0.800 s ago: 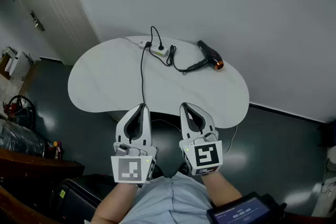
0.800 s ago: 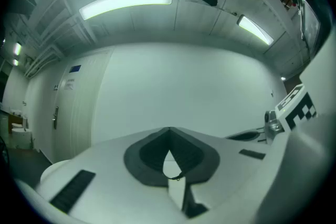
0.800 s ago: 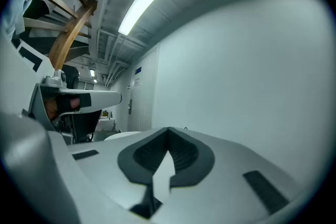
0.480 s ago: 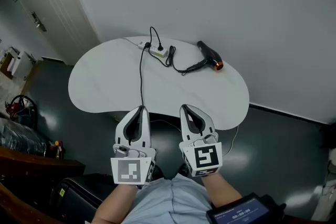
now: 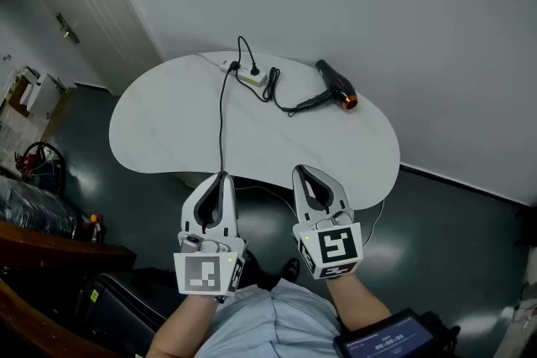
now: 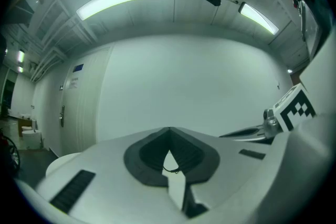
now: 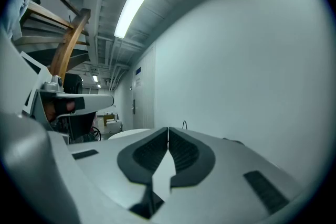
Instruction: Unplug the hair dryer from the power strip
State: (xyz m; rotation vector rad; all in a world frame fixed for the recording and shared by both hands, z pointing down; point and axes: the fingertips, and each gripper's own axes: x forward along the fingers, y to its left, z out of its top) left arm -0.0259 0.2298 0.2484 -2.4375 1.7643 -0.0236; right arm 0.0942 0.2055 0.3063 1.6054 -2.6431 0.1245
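A black hair dryer (image 5: 336, 85) with an orange nozzle lies at the far right of the white table (image 5: 168, 130). Its black cord (image 5: 289, 106) curls left to a white power strip (image 5: 252, 78) at the table's far edge, where plugs sit in the sockets. Both grippers hang level in front of the table's near edge, far from the strip. My left gripper (image 5: 221, 175) is shut with nothing in it; in the left gripper view its tips (image 6: 169, 129) meet. My right gripper (image 5: 300, 170) is shut and empty too, tips (image 7: 168, 129) together.
A second black cable (image 5: 222, 117) runs from the power strip across the table and down over its near edge between the grippers. A white wall stands behind the table, a door (image 5: 67, 4) at the left. Cluttered shelving and a bag (image 5: 33, 180) stand on the floor at the left.
Both grippers have sunk slightly in the head view and the table has shifted a little upward; the camera has moved. Nothing on the table has moved.
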